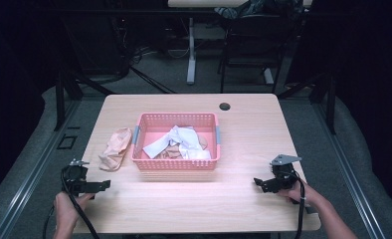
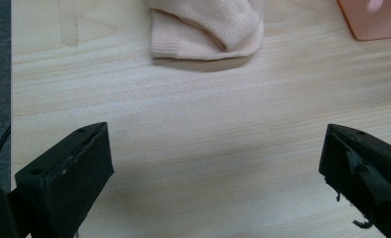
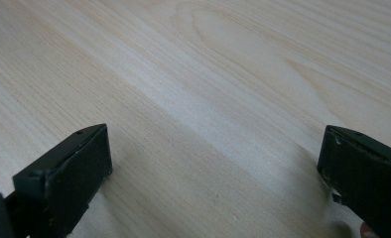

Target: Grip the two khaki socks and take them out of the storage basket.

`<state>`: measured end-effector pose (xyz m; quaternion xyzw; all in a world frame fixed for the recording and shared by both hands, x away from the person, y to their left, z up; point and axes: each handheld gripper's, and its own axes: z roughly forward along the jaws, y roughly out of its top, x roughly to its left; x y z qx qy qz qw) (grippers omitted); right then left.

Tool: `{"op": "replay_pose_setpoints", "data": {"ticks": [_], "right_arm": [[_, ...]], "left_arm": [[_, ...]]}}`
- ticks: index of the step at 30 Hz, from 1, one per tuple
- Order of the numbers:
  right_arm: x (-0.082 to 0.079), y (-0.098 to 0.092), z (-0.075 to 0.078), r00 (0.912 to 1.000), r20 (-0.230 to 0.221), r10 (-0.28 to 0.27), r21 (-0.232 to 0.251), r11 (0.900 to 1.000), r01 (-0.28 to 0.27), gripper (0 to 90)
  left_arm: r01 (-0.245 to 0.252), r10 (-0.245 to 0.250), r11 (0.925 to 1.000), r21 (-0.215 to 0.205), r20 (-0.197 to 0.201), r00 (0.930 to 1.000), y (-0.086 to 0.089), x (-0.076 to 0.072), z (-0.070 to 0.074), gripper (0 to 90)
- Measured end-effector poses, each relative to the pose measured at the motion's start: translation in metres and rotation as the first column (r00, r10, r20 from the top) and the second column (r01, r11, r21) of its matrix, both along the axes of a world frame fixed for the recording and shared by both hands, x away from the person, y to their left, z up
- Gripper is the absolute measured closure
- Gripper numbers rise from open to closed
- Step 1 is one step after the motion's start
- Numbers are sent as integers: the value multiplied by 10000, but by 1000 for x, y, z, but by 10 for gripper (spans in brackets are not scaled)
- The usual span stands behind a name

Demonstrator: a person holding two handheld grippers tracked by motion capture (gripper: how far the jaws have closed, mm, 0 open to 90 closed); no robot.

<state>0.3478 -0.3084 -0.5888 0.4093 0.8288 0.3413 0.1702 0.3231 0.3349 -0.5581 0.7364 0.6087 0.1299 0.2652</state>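
Hands at the near edge of the pale wooden counter [image 1: 244, 124] each hold one tool: left tool [image 1: 103, 185] and right tool [image 1: 258, 181] point inward, low. One pink plastic mesh basket [image 1: 176, 162] holds crumpled white and beige cloths [image 1: 181, 142]; one peach sock [image 1: 115, 148] lies just left of it.

Left gripper view: jaws spread wide, empty, the sock [image 2: 208, 29] well ahead.

Right gripper view: jaws spread wide over bare wood.

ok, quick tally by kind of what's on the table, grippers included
Pink basket: 1
Peach sock beside the basket: 1
White cloth in the basket: at least 1, the pile can't be separated
Peach fabric under the white cloth: at least 1, mostly hidden
Grippers: 2, the left gripper and the right gripper, both open
Total: at least 6
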Motion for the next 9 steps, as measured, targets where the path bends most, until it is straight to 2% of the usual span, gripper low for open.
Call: {"op": "replay_pose_setpoints", "data": {"ticks": [5,9], "right_arm": [[0,0,0,10000,9,-15,-3,10000,15,0],[0,0,0,10000,18,-27,30,10000,27,0]], "left_arm": [[-126,127,9999,101,-45,9999,5,3,-5,1],[-200,199,9998,-26,-57,9998,9,4,-6,1]]}}
